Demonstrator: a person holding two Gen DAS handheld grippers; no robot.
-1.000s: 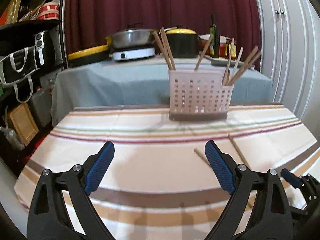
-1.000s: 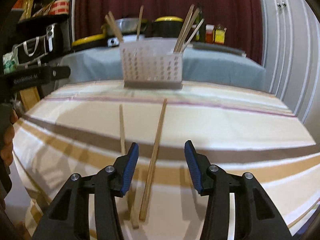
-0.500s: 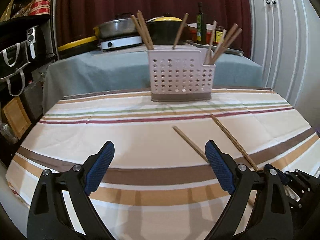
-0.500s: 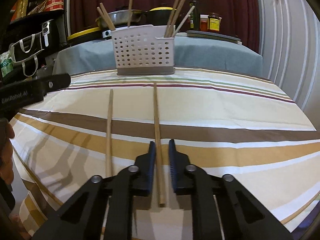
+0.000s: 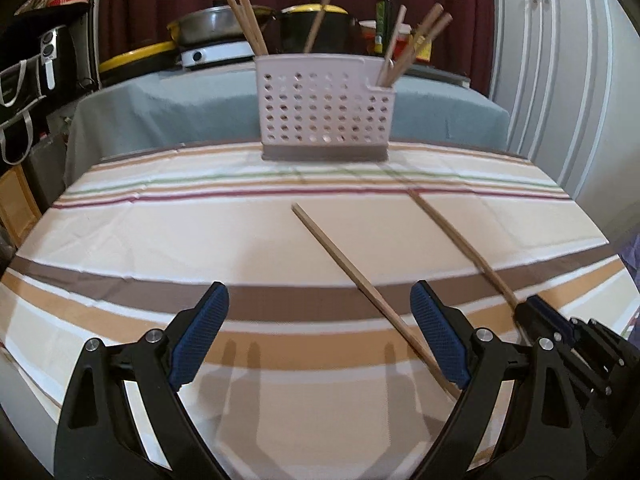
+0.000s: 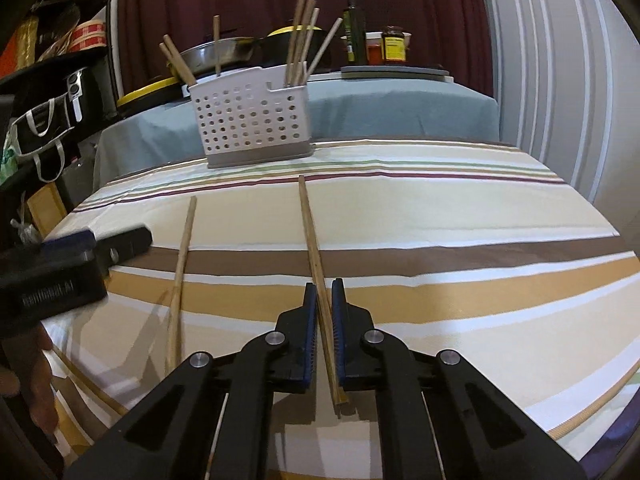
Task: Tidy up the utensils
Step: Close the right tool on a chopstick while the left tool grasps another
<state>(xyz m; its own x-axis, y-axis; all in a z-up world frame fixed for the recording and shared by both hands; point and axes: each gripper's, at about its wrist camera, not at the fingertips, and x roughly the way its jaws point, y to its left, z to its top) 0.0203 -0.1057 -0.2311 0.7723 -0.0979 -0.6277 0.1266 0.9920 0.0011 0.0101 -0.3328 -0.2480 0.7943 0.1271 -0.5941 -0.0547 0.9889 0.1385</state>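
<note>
Your right claw [image 6: 325, 300] is clenched on a chopstick [image 6: 310, 232], its blue pads [image 6: 339, 320] pressing the stick near its near end, so a short stub pokes out behind the pads and the long part runs forward over the striped cloth [image 6: 440, 216] toward the caddy [image 6: 250, 120]. Whether the far tip touches the cloth or hangs just above it, you cannot tell from here. A second chopstick [image 6: 182, 256] lies flat on the cloth to the left of the held one, roughly parallel and well apart from it. Your left claw [image 5: 318, 336] is released, its jaws spread wide and holding nothing, low over the near part of the desk [image 5: 120, 240]; that second chopstick [image 5: 360, 276] runs diagonally in front of it, its near end passing just beside the right pad [image 5: 440, 344]. From the left view, the held stick [image 5: 460, 240] slants off to the right into your right claw [image 5: 536, 312]. The white perforated caddy [image 5: 324, 108] stands upright at the far edge of the desk, with several chopsticks [image 5: 248, 20] leaning in its compartments, a cluster [image 5: 416, 44] at its right end.
</note>
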